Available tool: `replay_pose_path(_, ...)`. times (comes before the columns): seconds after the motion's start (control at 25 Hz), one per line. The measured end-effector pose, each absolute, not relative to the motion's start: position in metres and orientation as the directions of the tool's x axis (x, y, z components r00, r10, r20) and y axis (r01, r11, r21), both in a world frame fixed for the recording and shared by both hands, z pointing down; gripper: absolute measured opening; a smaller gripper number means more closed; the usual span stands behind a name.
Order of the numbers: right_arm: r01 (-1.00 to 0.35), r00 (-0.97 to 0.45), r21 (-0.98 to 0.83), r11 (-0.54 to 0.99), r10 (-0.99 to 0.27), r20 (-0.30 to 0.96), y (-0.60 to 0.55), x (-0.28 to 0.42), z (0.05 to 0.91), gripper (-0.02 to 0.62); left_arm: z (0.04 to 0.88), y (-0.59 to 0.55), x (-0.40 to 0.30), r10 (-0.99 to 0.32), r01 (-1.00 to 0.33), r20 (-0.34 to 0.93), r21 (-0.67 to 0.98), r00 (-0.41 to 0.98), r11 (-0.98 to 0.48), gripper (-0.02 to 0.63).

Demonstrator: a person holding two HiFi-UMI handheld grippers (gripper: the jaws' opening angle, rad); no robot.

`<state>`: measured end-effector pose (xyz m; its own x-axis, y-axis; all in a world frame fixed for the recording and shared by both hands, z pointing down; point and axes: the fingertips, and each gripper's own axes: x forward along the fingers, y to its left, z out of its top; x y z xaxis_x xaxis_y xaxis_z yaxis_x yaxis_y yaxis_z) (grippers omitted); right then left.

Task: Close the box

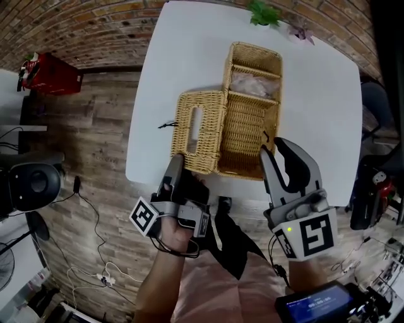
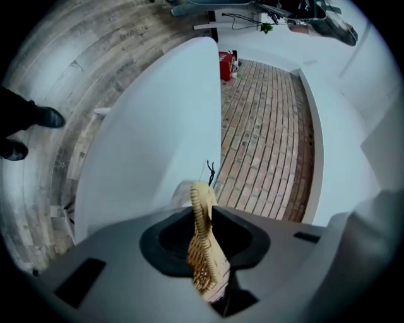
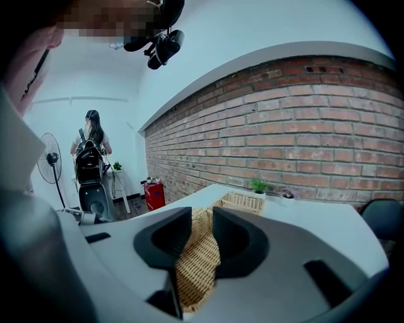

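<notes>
An open wicker box point(image 1: 249, 126) stands on the white table point(image 1: 183, 57), its lid point(image 1: 211, 126) folded out flat to the left. My left gripper point(image 1: 178, 163) is at the lid's near edge. In the left gripper view, the left gripper point(image 2: 203, 217) is shut on that thin wicker edge point(image 2: 203, 252). My right gripper point(image 1: 276, 150) straddles the box's near right wall. The right gripper view shows the right gripper point(image 3: 197, 230) shut on the woven wall point(image 3: 199, 258). Something pale lies in the box's far compartment point(image 1: 250, 85).
A small potted plant point(image 1: 264, 12) sits at the table's far edge. A black cord loop point(image 1: 167, 124) hangs off the lid's left side. Red container point(image 1: 47, 74) on the wood floor at left; dark chair point(image 1: 372, 107) at right. A person point(image 3: 91, 135) stands far off.
</notes>
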<state>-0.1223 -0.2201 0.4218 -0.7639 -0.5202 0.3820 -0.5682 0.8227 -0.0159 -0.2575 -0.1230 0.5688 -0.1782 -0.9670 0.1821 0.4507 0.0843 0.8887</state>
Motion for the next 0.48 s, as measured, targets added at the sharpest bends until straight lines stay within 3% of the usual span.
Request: replay_pose_path(0.48,-0.572,-0.767,-0.01,0.82,-0.531,0.359,-0.214,-0.124,0.412,0.104,0.529,-0.115,-0.271,-0.975,0.271,0.138,0.959,-0.171,0.088,0.061)
